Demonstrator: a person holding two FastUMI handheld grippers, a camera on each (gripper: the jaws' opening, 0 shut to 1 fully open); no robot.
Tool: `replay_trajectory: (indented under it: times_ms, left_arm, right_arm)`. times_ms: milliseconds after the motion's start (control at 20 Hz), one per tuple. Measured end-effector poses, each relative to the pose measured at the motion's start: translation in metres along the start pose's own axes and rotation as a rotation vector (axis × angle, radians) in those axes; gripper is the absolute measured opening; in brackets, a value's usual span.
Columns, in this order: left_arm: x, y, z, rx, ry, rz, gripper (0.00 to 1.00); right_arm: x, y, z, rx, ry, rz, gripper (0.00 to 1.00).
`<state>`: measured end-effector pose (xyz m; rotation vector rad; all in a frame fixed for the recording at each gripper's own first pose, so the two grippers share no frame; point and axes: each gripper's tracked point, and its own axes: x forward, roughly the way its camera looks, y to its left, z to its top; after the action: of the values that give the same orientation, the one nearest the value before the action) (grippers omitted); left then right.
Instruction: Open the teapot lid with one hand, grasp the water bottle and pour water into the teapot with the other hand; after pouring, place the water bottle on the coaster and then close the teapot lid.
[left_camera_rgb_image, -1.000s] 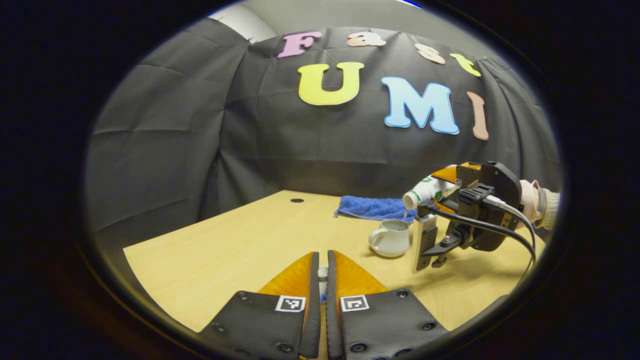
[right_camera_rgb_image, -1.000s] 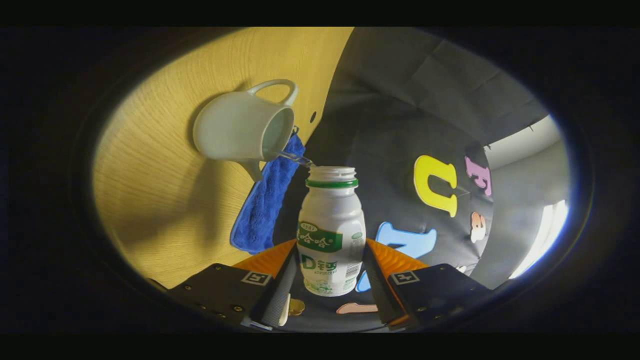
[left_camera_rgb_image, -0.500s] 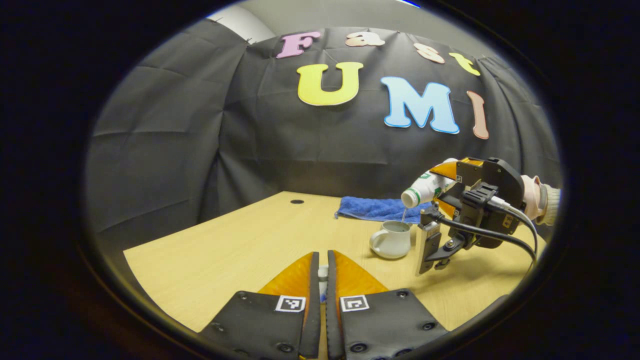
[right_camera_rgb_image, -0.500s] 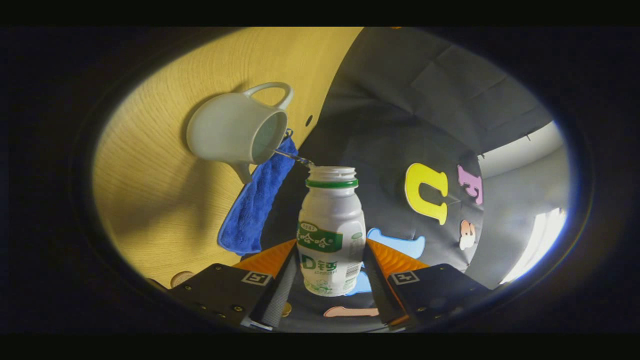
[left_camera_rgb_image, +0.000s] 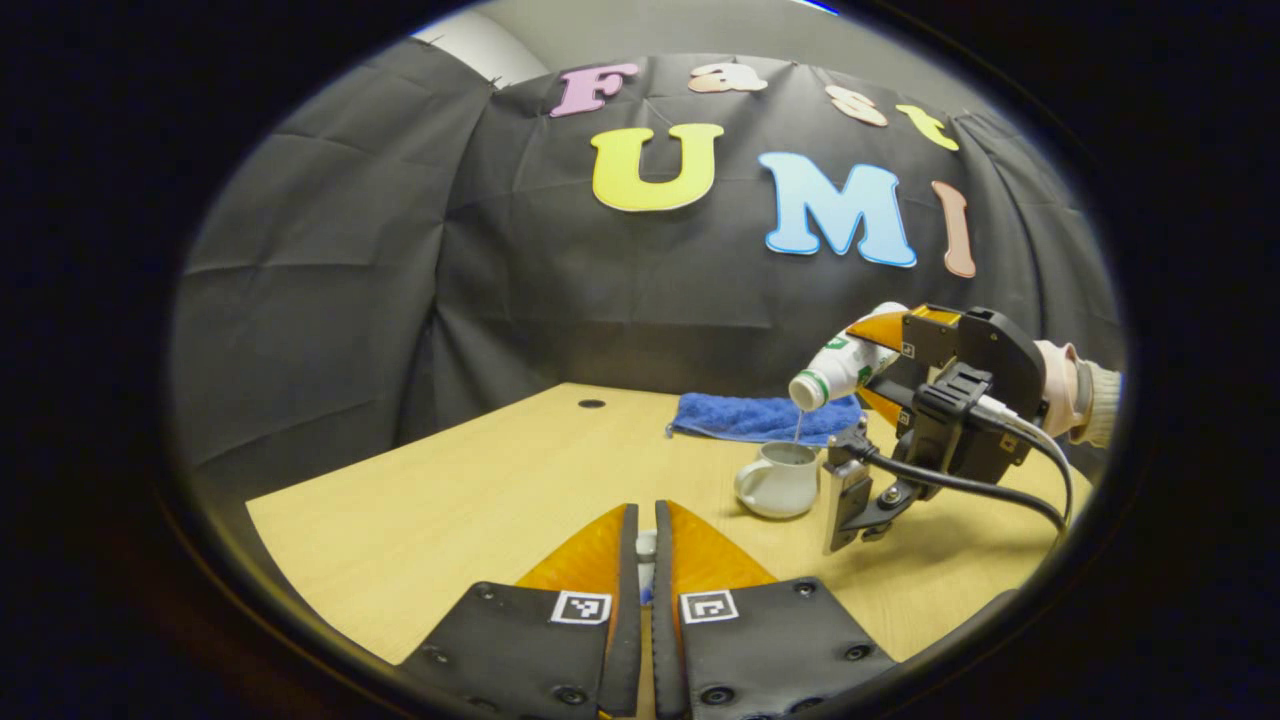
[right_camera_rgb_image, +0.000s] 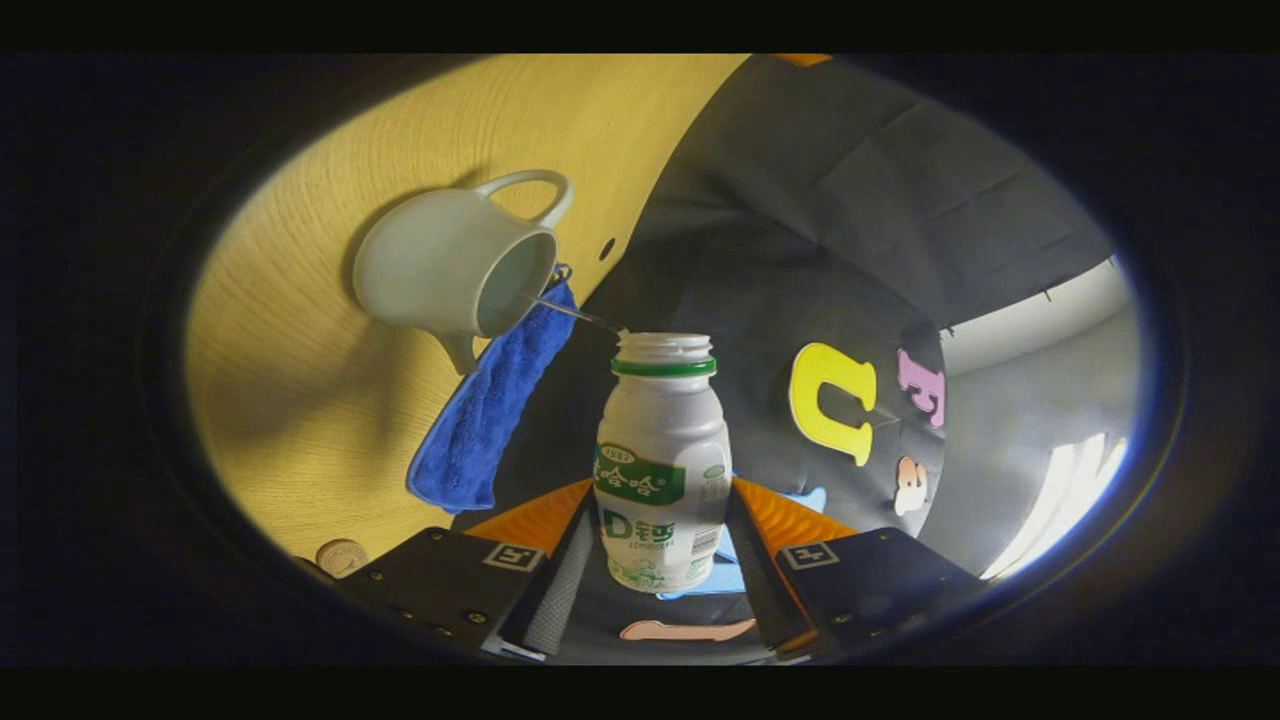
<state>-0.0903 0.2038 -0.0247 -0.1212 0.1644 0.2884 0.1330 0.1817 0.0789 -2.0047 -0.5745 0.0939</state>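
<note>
Clamping the water bottle (right_camera_rgb_image: 662, 460) in my right gripper (right_camera_rgb_image: 660, 560), I pour a thin stream into the open teapot (right_camera_rgb_image: 450, 262) on the table (left_camera_rgb_image: 480, 490). My left gripper (left_camera_rgb_image: 645, 545) pinches the lid. Next: upright the bottle, find the coaster (right_camera_rgb_image: 341, 556).

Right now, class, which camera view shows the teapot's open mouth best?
The right gripper view: it looks into the teapot, showing its rim, handle and the stream from the water bottle. The left gripper view shows the teapot small, side-on.

On the table (left_camera_rgb_image: 480, 500) stood one teapot (left_camera_rgb_image: 778, 480), one blue cloth (left_camera_rgb_image: 760, 416), one coaster (right_camera_rgb_image: 341, 556); above the teapot, one water bottle (right_camera_rgb_image: 662, 470).
</note>
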Motion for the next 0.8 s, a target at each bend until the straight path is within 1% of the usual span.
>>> replay_trajectory:
  times_ms: [50, 100, 150, 200, 250, 300, 500, 550, 600, 650, 700, 800]
  left_arm:
    - [0.0, 0.0, 0.0, -0.002, 0.0, -0.001, 0.12]
    - [0.001, 0.0, 0.001, -0.005, 0.001, -0.003, 0.15]
    - [0.0, -0.001, 0.002, -0.006, -0.002, -0.005, 0.15]
    - [-0.001, -0.001, 0.005, -0.004, -0.008, -0.003, 0.11]
    - [-0.001, 0.0, 0.004, -0.002, -0.01, 0.0, 0.11]
    - [-0.002, 0.001, 0.005, -0.001, -0.013, 0.0, 0.15]
    - [0.002, 0.003, 0.004, 0.004, -0.011, 0.003, 0.15]
    - [0.002, 0.002, 0.005, -0.003, -0.011, 0.0, 0.12]
    - [0.002, 0.001, 0.006, -0.008, -0.012, -0.004, 0.11]
    - [0.004, -0.001, 0.005, -0.011, -0.013, -0.01, 0.11]
    - [0.005, -0.004, 0.006, -0.01, -0.013, -0.016, 0.15]
    - [0.007, -0.008, 0.01, -0.007, -0.022, -0.026, 0.15]
  right_arm:
    - [0.0, 0.0, 0.0, -0.003, -0.002, -0.002, 0.71]
    - [0.0, 0.0, 0.0, -0.003, -0.004, -0.003, 0.71]
    - [0.0, 0.0, 0.001, 0.001, -0.007, -0.002, 0.71]
    - [0.0, 0.001, 0.001, 0.012, -0.007, -0.001, 0.71]
    - [0.0, 0.003, 0.001, 0.028, -0.011, 0.006, 0.71]
    - [0.002, 0.003, 0.001, 0.04, -0.014, 0.009, 0.71]
    - [0.001, 0.002, 0.001, 0.041, -0.015, 0.004, 0.71]
    - [0.001, 0.005, 0.001, 0.057, -0.014, 0.011, 0.71]
    - [0.001, 0.008, 0.0, 0.085, -0.009, 0.029, 0.71]
    - [0.0, 0.013, -0.001, 0.121, -0.001, 0.053, 0.71]
    - [0.0, 0.017, -0.002, 0.16, 0.007, 0.075, 0.71]
    - [-0.001, 0.024, -0.001, 0.244, 0.027, 0.114, 0.71]
